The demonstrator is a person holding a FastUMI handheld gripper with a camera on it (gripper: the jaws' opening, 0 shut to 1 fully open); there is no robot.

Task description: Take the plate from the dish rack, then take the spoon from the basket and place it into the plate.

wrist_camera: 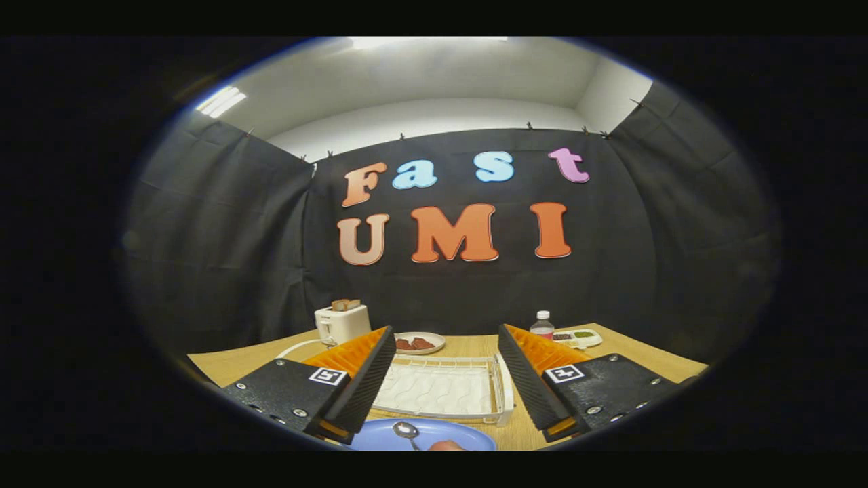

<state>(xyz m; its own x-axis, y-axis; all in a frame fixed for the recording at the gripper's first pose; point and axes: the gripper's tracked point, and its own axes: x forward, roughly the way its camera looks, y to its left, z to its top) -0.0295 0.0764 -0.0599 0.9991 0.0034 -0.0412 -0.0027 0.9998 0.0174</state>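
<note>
spoon (407, 431) lies on the blue plate (461, 437) at the bottom centre of the frame, below and between the two fingers of the gripper (447, 369). it is a small metal spoon with a shiny rounded bowl that catches the light; the bowl sits toward the far side and the thin handle runs back toward the lower right, so its long axis slants a little from upper left to lower right. the handle's end drops out of sight at the bottom. the plate is a flat, light blue round dish on the wooden table (230, 366), with its near part cut off. a small pale rounded shape sits at the plate's near rim; what it is cannot be told.

the jaws stand wide apart and hold nothing, with neither finger touching the spoon or the plate.

just beyond the plate, between the fingers, lies a white wire dish rack (444, 390) on a white tray with a wavy surface. farther back at centre is a small plate with brown food (419, 343). to the left of it stands a white toaster (342, 322) with bread in its slots. at the right rear are a clear bottle (542, 325) with a white cap and a pale tray with compartments (578, 337).
</note>
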